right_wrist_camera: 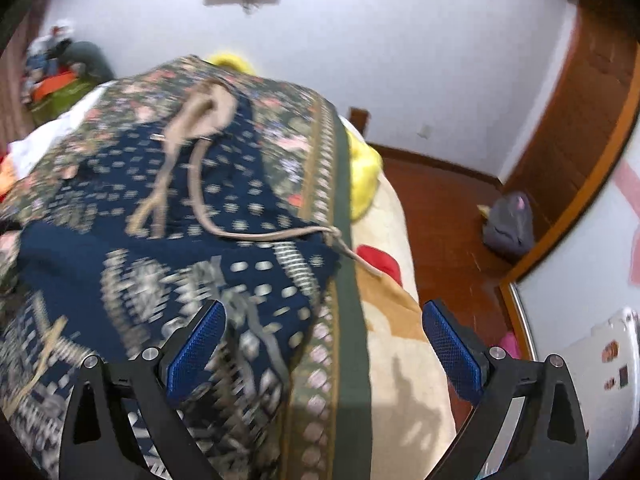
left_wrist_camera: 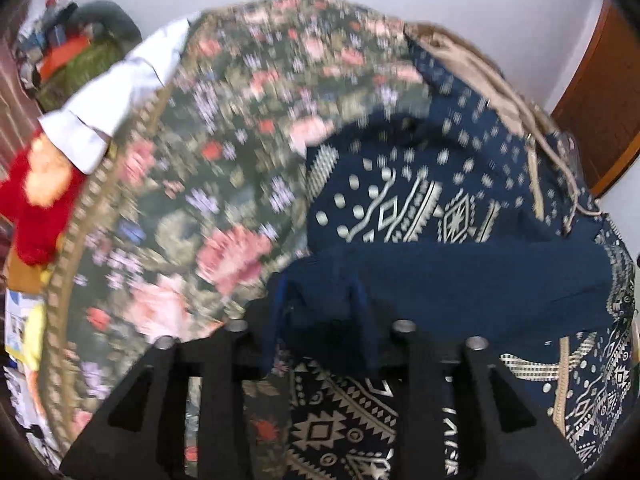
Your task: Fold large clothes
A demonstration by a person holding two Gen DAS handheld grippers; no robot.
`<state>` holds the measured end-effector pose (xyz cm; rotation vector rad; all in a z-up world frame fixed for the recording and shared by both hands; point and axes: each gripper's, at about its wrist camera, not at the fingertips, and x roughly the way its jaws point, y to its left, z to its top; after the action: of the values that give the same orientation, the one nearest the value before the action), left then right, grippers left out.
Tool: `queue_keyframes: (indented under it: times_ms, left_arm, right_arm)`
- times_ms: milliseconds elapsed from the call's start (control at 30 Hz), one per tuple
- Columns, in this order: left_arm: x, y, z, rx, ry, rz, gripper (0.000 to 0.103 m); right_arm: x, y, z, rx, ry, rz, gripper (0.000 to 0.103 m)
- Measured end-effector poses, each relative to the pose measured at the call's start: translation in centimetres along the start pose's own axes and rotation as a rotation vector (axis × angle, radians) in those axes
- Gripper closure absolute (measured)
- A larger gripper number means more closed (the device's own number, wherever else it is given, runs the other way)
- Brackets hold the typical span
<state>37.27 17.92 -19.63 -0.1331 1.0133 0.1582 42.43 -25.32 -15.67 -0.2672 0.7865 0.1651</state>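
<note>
We hold a two-finger gripper in each hand over a bed covered with a floral bedspread [left_wrist_camera: 224, 168]. The garment we are folding is a navy piece of clothing with a pale geometric print [left_wrist_camera: 404, 208]; it lies spread on the bedspread, with a beige drawstring [right_wrist_camera: 200, 176] trailing across it toward the bed's edge.

In the left wrist view, a fold of the navy cloth drapes over the left gripper [left_wrist_camera: 320, 320] and sits between its fingers, hiding most of them. The jaws stand partly apart, and we cannot tell whether the pads press on the cloth or only have it lying loose between them.

In the right wrist view, the right gripper [right_wrist_camera: 324, 344] is spread wide, its blue textured pads [right_wrist_camera: 196, 352] well apart and gripping nothing. The left pad hangs over the printed garment, the right pad over a cream blanket [right_wrist_camera: 400, 380] at the side of the bed. Both views are blurred.

A white shirt [left_wrist_camera: 112, 100] and a red plush toy [left_wrist_camera: 36, 204] lie at the bedspread's far left edge, and something yellow [right_wrist_camera: 364, 168] pokes out from under its right edge. A grey bag [right_wrist_camera: 510, 228] sits on the wooden floor by the wall
</note>
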Motion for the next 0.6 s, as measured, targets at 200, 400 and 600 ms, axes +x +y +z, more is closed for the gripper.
queue_keyframes:
  times_ms: [200,400,600]
  left_arm:
    - [-2.5,-0.7,-1.3,0.05,-0.036,-0.015,0.041]
    - [0.5,-2.8,-2.8,0.081,0.044,-0.003,0.041]
    - [4.2,-1.5,-2.3,-0.087,0.121,-0.002,0.041]
  right_arm:
    - [-2.9,1.3,-3.6,-0.051,0.022,0.097,0.004]
    - [0.1,3.2,-6.1,-0.104,0.152,0.065,0.004]
    - [2.1,2.1,-4.3,-0.034,0.109,-0.103,0.004]
